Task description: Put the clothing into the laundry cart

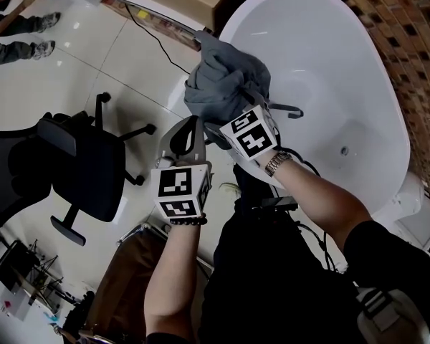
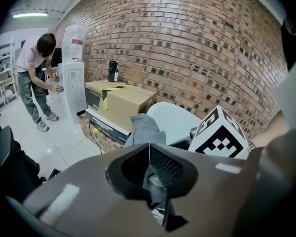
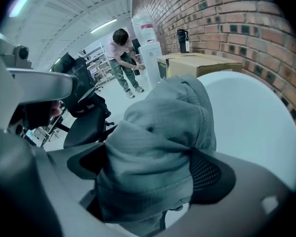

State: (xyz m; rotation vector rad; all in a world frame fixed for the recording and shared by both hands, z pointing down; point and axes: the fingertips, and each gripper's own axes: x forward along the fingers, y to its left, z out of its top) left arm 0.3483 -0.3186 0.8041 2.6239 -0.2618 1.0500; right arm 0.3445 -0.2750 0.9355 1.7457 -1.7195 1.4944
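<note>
Though bunched, the clothing [image 1: 226, 77] stretches lengthwise forward.

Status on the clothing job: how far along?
Done: nothing visibly deposited; I can't identify a cart. In hand: grey garment bunched in the wide-open right gripper, left gripper pinching a fold, over the white tub edge. Left: getting it into the cart.
</note>
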